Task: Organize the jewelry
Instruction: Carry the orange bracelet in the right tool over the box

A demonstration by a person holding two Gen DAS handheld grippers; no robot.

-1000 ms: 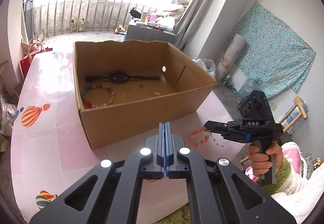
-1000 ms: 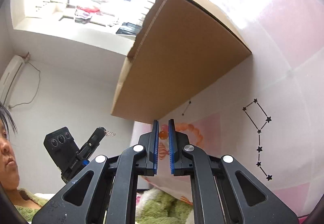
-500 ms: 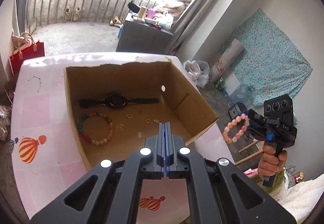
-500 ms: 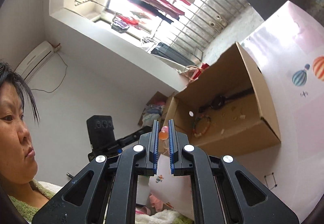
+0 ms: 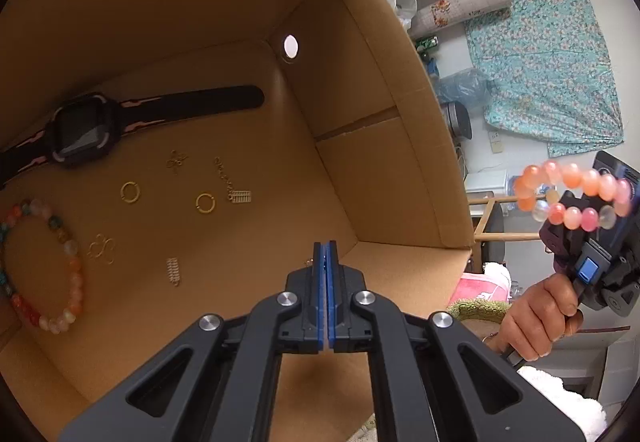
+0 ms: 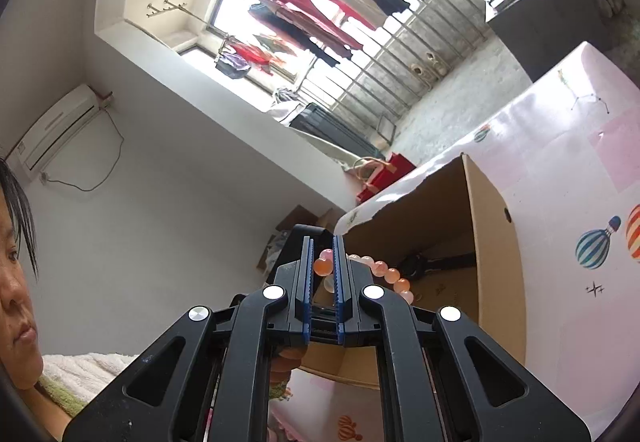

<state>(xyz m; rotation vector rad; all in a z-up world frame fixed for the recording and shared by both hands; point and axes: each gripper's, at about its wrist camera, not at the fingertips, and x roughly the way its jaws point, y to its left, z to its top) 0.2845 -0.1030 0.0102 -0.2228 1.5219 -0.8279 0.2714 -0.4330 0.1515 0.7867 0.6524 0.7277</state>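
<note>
Right gripper (image 6: 323,262) clamped on pink-orange bead bracelet (image 5: 572,198), held in air right of cardboard box (image 5: 400,90), outside its right wall. Left gripper (image 5: 325,262) closed, empty, low inside box. Risks: grip on only 1 bead – loop may swing, slip free, drop outside box; grippers may collide over box – crowded.

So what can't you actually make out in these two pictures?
- Left gripper: a tiny gold glint beside its tips; whether anything is pinched is unclear.
- Multicolour bracelet, left view: cut off at the picture's edge.
- Watch, right view: mostly hidden behind the pink bracelet.
- Gold charms: too small to identify.
</note>
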